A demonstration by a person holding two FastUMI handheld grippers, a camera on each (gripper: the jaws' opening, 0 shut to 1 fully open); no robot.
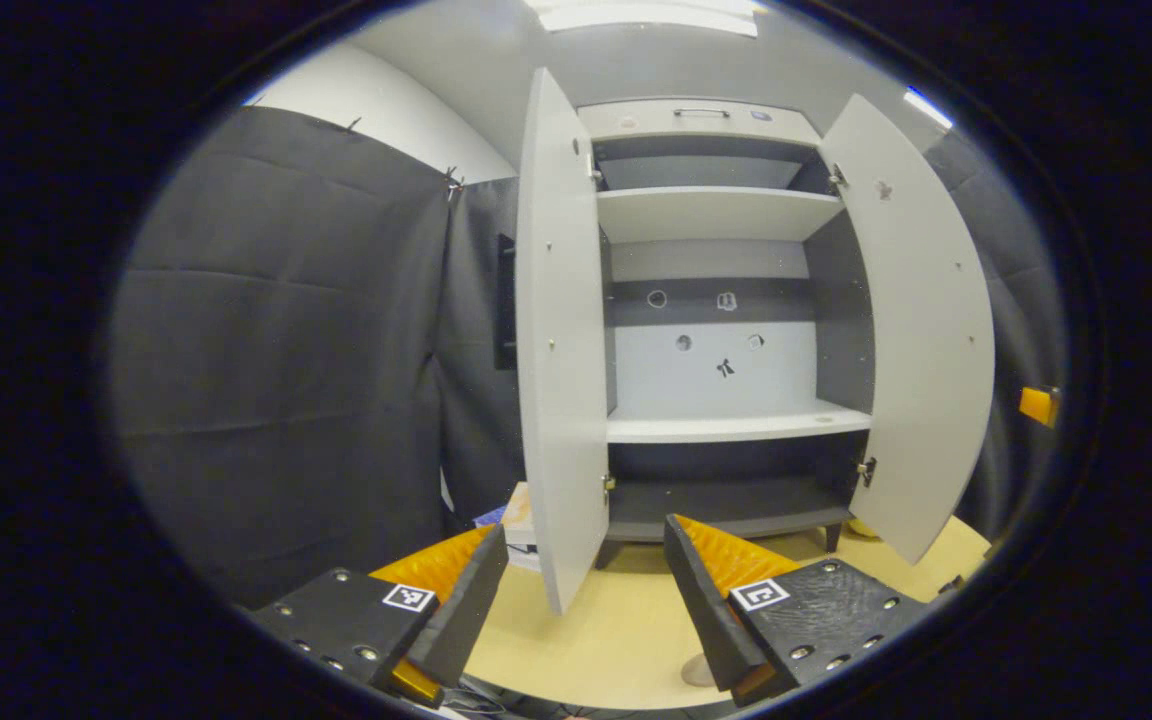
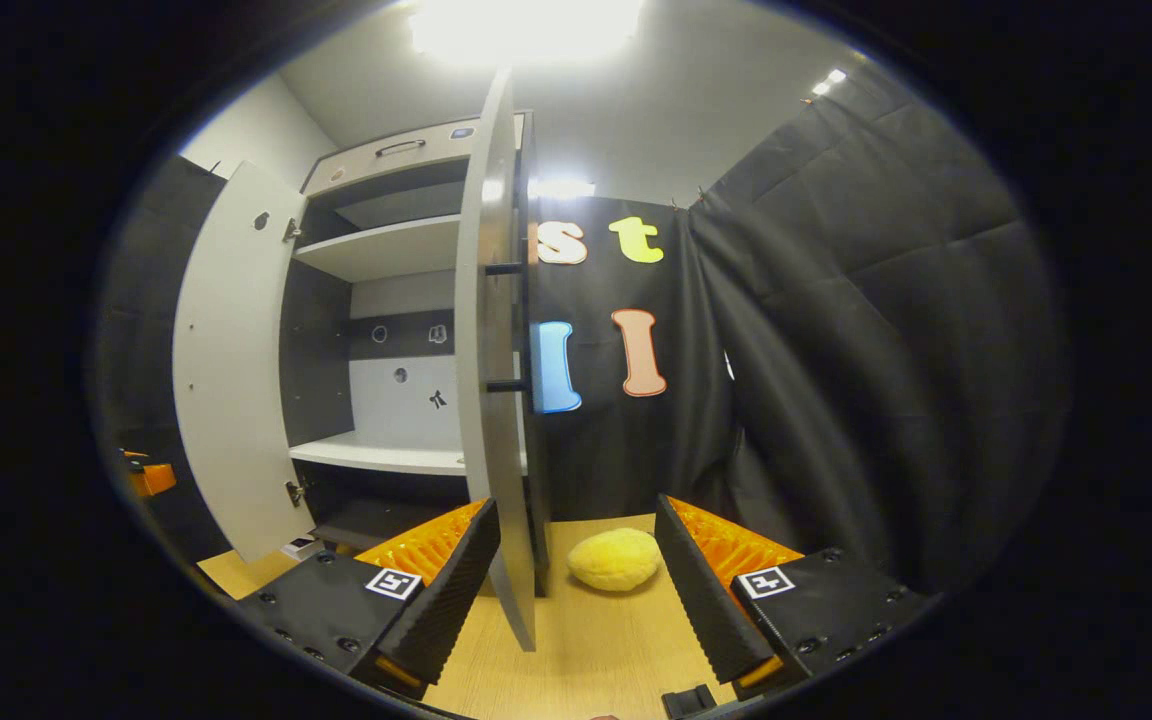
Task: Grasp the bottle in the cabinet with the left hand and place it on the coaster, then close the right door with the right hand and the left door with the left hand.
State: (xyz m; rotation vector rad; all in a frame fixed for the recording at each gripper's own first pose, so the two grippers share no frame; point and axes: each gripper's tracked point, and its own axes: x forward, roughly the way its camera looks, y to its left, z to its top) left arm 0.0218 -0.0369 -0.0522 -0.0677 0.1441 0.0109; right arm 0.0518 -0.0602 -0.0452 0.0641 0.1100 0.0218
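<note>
Black cloth walls close off the booth around a pale wooden desk (image 1: 626,640), and on it stands the cabinet (image 1: 711,330), light grey outside with darker grey side walls and a dark band across its back panel.

Both doors stand open. In the left gripper view the left door (image 1: 561,340) swings out toward the camera, its lower corner between the two fingers, and the right door (image 1: 921,330) angles off to the side. The shelves (image 1: 726,425) are pale; small round marks and stickers sit on the back panel, too small to read. No bottle is to be seen on the shelves from either view, so I cannot tell where it is. At the bottom edge of that view a small pale round thing (image 1: 701,670) lies on the desk; it may be the coaster, though I cannot be sure.

The left tool (image 1: 586,600) has its fingers apart, clamped on nothing.

In the right gripper view the right tool (image 2: 576,590) is likewise spread apart with nothing held, the edge of the right door just in front of its left finger. A yellow soft lump (image 2: 615,558) rests on the desk between the fingers, farther off.
</note>
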